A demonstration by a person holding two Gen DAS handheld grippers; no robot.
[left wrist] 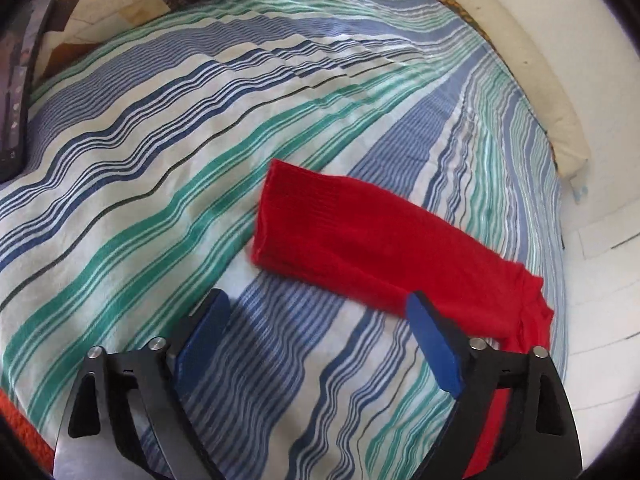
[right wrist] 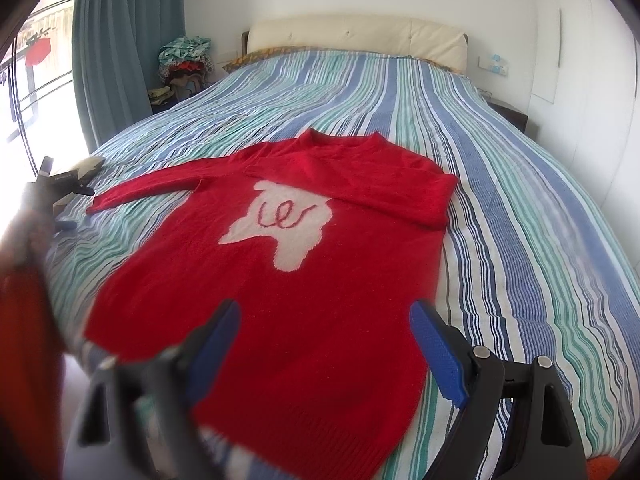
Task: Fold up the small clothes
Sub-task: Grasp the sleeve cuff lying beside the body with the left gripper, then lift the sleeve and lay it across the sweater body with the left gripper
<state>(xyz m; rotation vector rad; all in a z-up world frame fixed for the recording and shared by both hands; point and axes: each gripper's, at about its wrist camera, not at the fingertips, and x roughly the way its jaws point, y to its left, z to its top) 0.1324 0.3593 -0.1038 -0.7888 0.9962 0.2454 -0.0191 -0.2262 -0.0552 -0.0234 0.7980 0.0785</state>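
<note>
Red sweater (right wrist: 288, 280) lies flat on the bed (right wrist: 520, 200); its outstretched sleeve (left wrist: 340, 232) runs centre to lower right before our left claw (left wrist: 316, 320), nearer. Both claws gape wide, empty; right claw (right wrist: 324, 340) hovers over the hem.

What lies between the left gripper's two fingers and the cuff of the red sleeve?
Only bare striped bedspread, in the left wrist view. The left gripper is open, short of the sleeve's cuff.
</note>
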